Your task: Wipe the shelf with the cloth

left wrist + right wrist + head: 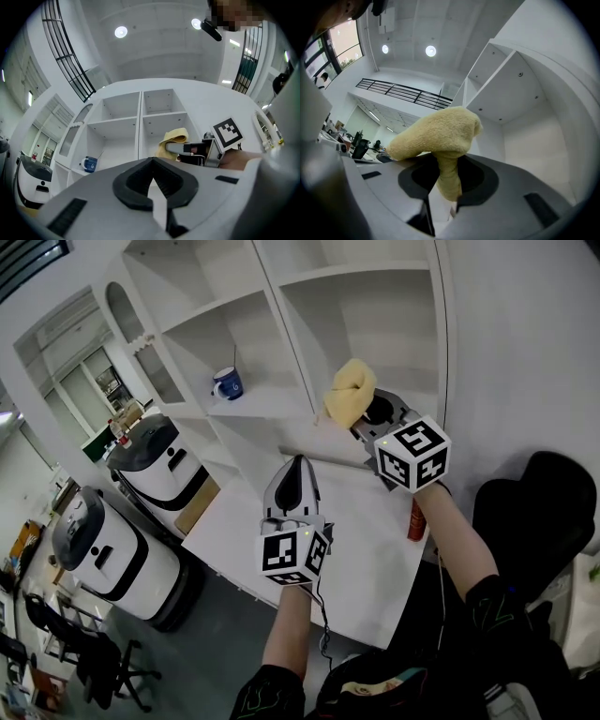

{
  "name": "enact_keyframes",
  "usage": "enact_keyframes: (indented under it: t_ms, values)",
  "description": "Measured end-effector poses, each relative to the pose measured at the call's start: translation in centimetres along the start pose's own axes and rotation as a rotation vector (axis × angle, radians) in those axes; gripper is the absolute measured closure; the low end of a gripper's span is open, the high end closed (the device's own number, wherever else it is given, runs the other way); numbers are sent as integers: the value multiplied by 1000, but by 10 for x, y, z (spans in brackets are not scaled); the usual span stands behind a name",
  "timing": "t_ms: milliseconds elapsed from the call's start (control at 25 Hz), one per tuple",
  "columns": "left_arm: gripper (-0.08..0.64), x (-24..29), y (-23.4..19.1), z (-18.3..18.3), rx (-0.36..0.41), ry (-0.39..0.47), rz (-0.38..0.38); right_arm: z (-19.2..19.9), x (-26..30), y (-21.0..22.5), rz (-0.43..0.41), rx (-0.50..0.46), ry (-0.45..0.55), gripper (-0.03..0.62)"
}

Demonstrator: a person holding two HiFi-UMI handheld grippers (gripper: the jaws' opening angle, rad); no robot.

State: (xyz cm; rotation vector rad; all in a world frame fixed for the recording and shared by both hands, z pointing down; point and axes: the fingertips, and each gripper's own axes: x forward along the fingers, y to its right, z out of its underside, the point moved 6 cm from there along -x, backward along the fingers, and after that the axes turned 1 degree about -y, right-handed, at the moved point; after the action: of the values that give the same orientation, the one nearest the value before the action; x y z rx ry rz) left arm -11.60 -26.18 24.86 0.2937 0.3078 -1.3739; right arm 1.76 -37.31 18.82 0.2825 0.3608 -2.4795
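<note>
A white surface [361, 554] stands against a tall white shelf [251, 405] divided into open compartments. A blue mug [227, 383] sits on a shelf board in the left column, and a red can [416, 519] stands upright at the right edge of the surface. On the grey floor to the left are two white-and-black wheeled machines [157, 463], with a black office chair [111, 664] further out. The room has a high white ceiling with round lights and a dark-railed balcony.

The right gripper [364, 421] is raised in front of the lower right compartment, its jaws clenched on the yellow cloth [349, 390]. In the right gripper view the cloth [439, 135] is pinched by a narrow fold between the jaws and bulges out above them; whether it touches the shelf [508, 96] cannot be told.

The left gripper [293, 474] hangs lower, above the surface, and points toward the shelf. In its own view the left gripper [152, 158] has its jaws closed tip to tip with nothing between them, and the mug [89, 164] shows to the left.
</note>
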Motion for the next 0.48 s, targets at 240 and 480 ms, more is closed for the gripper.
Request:
enact_keyframes:
  t_ms: [240,480]
  values:
    - [561,17,-12,-8,7,25,37,-24,37,26,43,-2,40,488]
    - [561,27,-27,-11,4,42,61,-46,78,54,113,-87,27,488]
